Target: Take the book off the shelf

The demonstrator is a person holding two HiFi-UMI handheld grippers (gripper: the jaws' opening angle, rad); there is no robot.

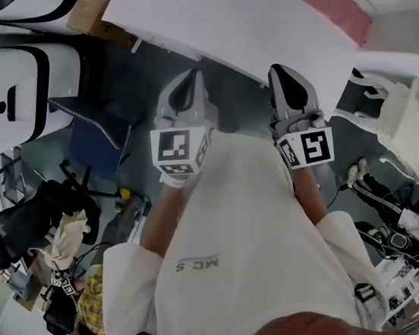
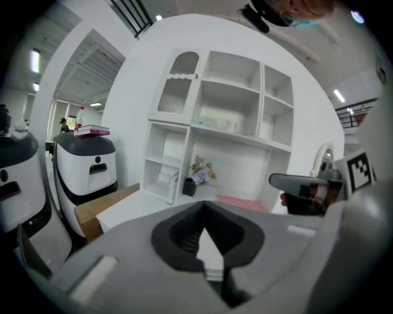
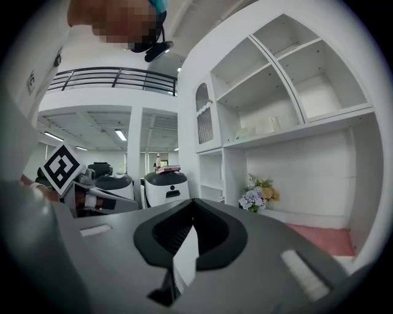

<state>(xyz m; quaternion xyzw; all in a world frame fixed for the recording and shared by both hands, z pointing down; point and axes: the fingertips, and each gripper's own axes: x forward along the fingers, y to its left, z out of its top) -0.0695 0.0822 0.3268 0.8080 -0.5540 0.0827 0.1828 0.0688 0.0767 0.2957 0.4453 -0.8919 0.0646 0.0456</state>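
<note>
**Both grippers closed and empty, book on the shelf**

Only the left gripper view shows the book (image 2: 174, 187). It is pale and stands on edge in the lowest left compartment of the white shelf unit (image 2: 228, 98), just at nine o'clock from the flower pot (image 2: 199, 173). The left gripper (image 2: 206, 205) has its jaws together with nothing between them. The right gripper (image 2: 307, 187) sits at three o'clock in that view, level with it.

The right gripper view looks at the unit from the side. It shows the flowers, a pink mat (image 3: 319, 236) at five o'clock, and small pale items on the middle shelf that are too small to name. This gripper's jaws are also together and empty.

The head view shows neither shelf nor book. It shows both grippers held out side by side at twelve o'clock from the person's white shirt (image 1: 236, 251), well apart from the white table (image 1: 235, 14).

The room is large and bright, with a dark floor (image 1: 137, 80) and a railed upper level (image 3: 116, 76). A rounded white machine (image 2: 86, 165) at nine o'clock carries a small stack of books (image 2: 92, 130). A cardboard box (image 2: 101, 211) sits between it and the table.
</note>
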